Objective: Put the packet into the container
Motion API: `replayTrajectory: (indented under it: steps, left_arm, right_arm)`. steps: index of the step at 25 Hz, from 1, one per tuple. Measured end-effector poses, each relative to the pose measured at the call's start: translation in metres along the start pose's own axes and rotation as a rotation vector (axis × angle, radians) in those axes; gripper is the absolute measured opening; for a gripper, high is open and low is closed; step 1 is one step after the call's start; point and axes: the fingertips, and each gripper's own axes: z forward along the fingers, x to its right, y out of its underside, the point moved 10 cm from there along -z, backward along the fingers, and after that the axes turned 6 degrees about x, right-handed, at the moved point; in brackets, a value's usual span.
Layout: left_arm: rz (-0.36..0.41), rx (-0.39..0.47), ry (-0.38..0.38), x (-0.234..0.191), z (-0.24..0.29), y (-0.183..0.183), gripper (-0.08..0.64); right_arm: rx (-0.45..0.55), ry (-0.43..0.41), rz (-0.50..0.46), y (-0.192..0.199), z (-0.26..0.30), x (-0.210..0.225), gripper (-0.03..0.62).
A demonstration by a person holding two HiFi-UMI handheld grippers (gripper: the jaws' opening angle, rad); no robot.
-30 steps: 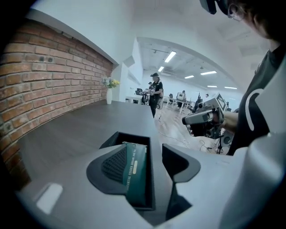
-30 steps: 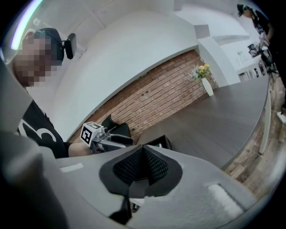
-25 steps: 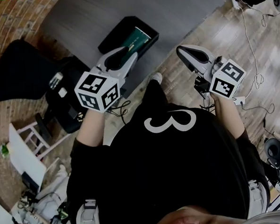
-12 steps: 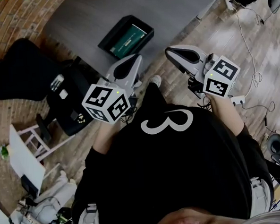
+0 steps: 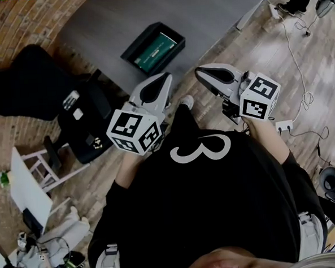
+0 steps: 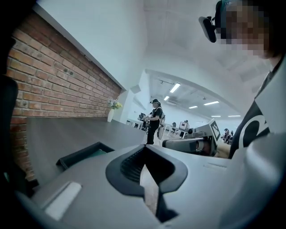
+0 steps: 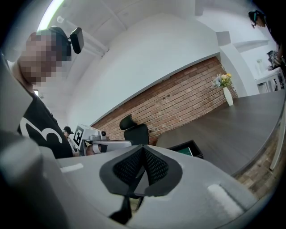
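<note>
The black container (image 5: 141,39) sits on the grey table near its edge, and the green packet (image 5: 155,50) lies flat inside it. Both grippers hang off the table, close to the person's chest. My left gripper (image 5: 163,80) is shut and empty, below the container. My right gripper (image 5: 201,72) is also shut with nothing in it, to the container's lower right. In the left gripper view the container (image 6: 82,154) lies ahead on the left, beyond the shut jaws (image 6: 145,148). The right gripper view shows the container (image 7: 190,147) just past its own closed tips (image 7: 143,150).
A grey table (image 5: 216,11) runs along a brick wall (image 5: 13,24). A black office chair (image 5: 26,88) and black bag stand at the left, with a white stool (image 5: 42,166) below. Cables (image 5: 305,96) trail over the wooden floor at the right. A person (image 6: 154,120) stands far off.
Both grippers have drawn back from the table toward the person's body. The left one has left the space over the container, so the packet inside now shows fully.
</note>
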Motion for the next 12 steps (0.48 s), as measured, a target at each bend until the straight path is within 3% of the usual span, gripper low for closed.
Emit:
replayTrajectory:
  steps: [7,12]
  left_arm:
    - [0.036,-0.033,0.005,0.0059,-0.0003,0.0022,0.015]
    - [-0.032,-0.041,0.000,0.0012,0.0060,0.0039,0.015]
  right_arm:
    - [0.016,0.005,0.008,-0.0014,-0.0051,0.0008,0.002]
    - [0.018,0.002,0.013,-0.0032,-0.0053,0.0040,0.002]
